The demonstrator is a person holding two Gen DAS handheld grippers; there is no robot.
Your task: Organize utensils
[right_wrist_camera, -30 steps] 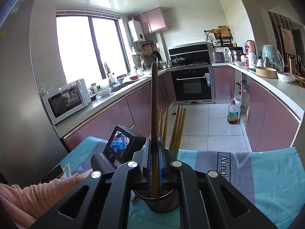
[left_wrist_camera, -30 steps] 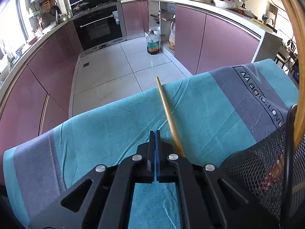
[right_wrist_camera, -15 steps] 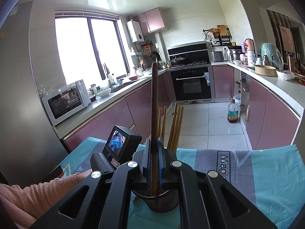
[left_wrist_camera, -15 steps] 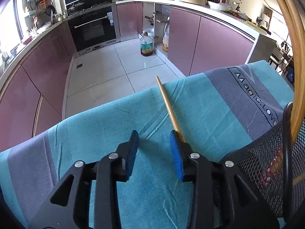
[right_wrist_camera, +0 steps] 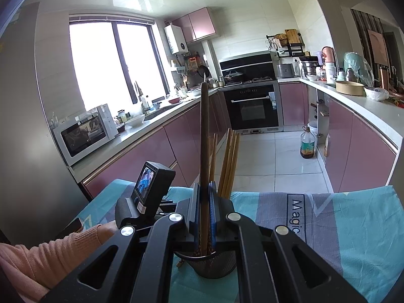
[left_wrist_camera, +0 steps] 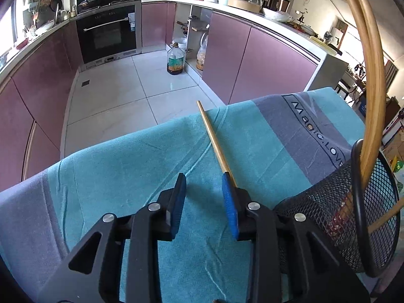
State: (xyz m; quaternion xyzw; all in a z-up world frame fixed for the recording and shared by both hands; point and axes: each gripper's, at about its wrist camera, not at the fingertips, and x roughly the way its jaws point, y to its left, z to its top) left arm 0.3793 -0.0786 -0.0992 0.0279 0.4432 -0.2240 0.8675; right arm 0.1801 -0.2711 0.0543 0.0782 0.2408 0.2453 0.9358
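Daylight floods through the window (right_wrist_camera: 111, 65), blown out to white. My views bend hard at their dark, vignetted corners. Floor tiles (left_wrist_camera: 141, 80) glare softly. My left claw (left_wrist_camera: 204, 202) throws faint shadow; focus sharp throughout.

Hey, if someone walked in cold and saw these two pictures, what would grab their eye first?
Probably the dark chopstick standing upright, pinched in the right gripper over the black mesh holder. Next, the lone bamboo chopstick lying on the teal cloth, just outside the left gripper, whose jaws are closing on nothing.
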